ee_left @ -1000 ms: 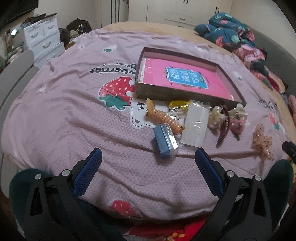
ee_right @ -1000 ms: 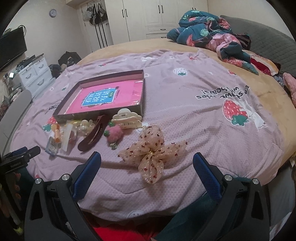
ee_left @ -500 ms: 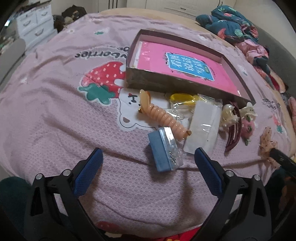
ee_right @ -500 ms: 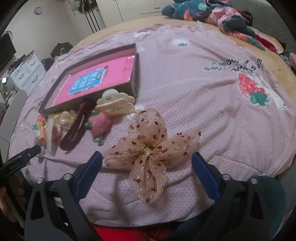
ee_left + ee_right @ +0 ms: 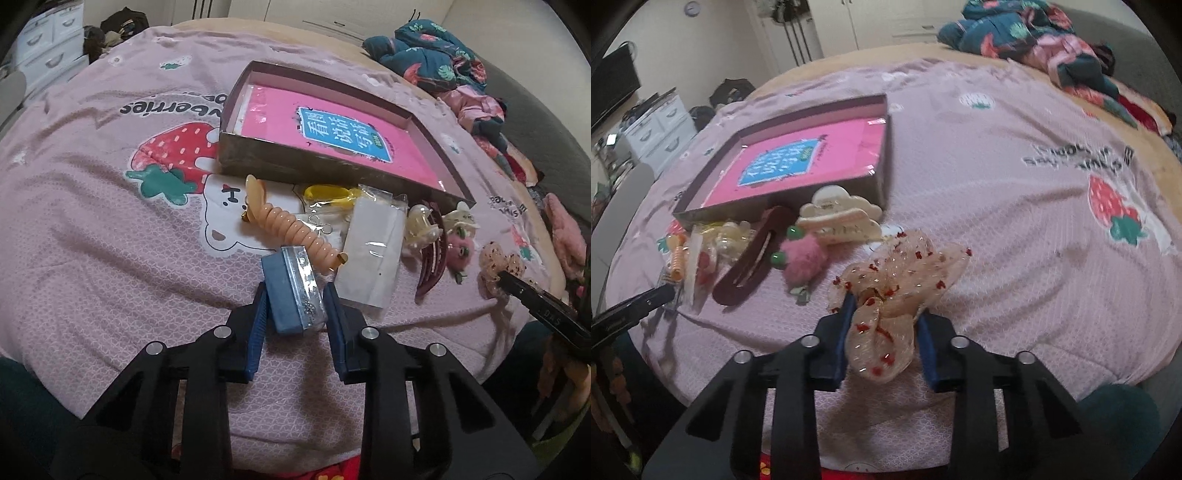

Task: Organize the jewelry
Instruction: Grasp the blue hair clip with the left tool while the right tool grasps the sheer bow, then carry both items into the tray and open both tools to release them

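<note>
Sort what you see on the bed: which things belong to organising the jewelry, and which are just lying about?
Belonging:
small blue box
sheer beige bow with red specks
shallow brown cardboard tray
peach spiral hair tie
cream cloud-shaped claw clip

Lying about:
crumpled floral clothing
white drawer unit

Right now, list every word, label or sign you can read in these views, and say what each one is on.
"DAS", on the right gripper's black finger, seen from the left wrist view.
"berries", printed upside down on the pink strawberry bedsheet.
Large Chinese characters on the blue label of the pink book in the shallow box: too distorted to quote reliably.
Black lettering on the bedsheet near the strawberry: upside down, blurred, unreadable.
</note>
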`<state>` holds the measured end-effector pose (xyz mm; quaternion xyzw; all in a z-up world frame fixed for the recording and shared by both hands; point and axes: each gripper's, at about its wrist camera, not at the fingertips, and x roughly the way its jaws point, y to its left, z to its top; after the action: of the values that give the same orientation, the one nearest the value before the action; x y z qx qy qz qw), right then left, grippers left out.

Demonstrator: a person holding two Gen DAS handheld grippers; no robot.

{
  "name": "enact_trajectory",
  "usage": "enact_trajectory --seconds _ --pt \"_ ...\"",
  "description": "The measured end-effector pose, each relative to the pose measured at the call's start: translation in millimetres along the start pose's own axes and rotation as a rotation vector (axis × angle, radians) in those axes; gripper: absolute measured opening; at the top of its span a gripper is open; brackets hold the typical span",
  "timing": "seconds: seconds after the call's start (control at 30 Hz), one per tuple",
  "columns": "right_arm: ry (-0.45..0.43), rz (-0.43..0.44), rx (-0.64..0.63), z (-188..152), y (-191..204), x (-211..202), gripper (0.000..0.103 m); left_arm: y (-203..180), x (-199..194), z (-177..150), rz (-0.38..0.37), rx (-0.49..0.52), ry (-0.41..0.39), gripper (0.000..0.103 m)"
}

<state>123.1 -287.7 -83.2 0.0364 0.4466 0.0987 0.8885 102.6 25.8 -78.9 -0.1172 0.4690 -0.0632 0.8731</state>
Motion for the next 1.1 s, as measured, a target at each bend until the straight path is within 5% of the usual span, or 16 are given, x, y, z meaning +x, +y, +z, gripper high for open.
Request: enact_trajectory --seconds 0.57,1.1 --pt "-0.112 0.142 -0.123 35.8 49.9 -47.7 0.027 26.6 -47.5 28.2 0.038 -0.009 -0.109 0.021" --pt "-0.186 0.169 -0.201 94.5 79.8 -44.9 0.027 16.5 -74.1 111.3 0.051 0.019 -0.266 0.021"
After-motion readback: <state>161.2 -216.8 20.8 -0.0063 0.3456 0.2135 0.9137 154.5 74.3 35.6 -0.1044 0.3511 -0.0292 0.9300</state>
